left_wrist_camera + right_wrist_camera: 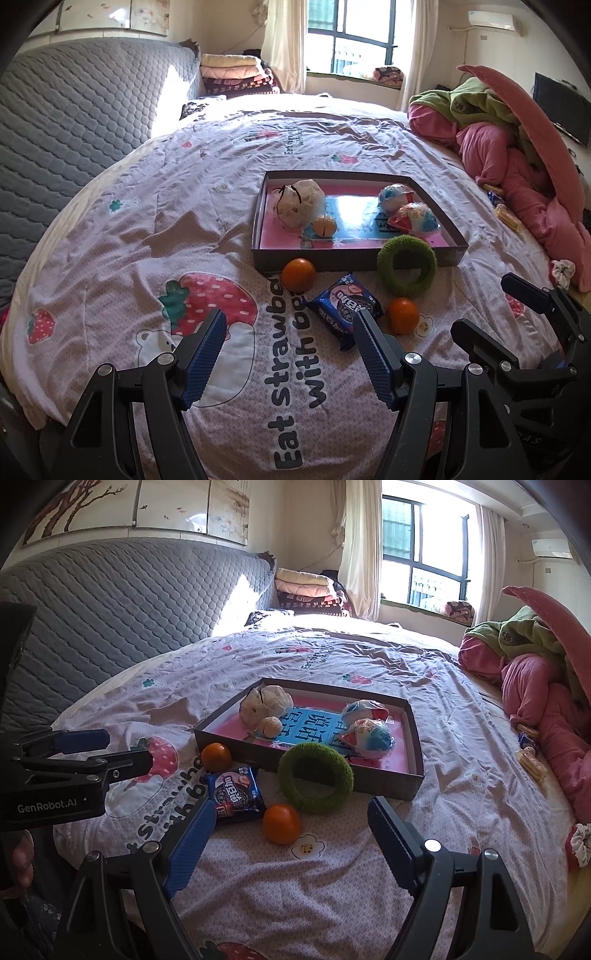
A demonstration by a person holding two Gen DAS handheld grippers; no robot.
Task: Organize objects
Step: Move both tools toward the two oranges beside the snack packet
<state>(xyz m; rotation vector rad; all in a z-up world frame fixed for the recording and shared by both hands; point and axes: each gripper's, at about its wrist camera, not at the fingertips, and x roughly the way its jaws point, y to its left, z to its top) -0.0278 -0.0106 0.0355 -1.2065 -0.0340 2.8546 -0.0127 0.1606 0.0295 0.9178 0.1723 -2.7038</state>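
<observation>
A shallow grey box tray (354, 260) (415, 781) lies on the bed. It holds a white pouch (301, 205) (264, 703), a small round fruit (325, 226) (270, 726) and two wrapped balls (415, 218) (369, 734). In front of it lie two oranges (298, 274) (404, 315) (216, 757) (281, 824), a blue cookie pack (345, 308) (234, 792) and a green fuzzy ring (406, 266) (316, 779). My left gripper (290, 334) (127, 749) is open and empty above the sheet. My right gripper (291, 825) (487, 306) is open and empty, near the closer orange.
A grey quilted headboard (66, 122) runs along the left. A pile of pink and green bedding (517, 155) (543, 686) lies at the right, with small snack packs (528, 749) and a scrunchie (580, 843) beside it. Folded blankets (236, 74) are stacked by the window.
</observation>
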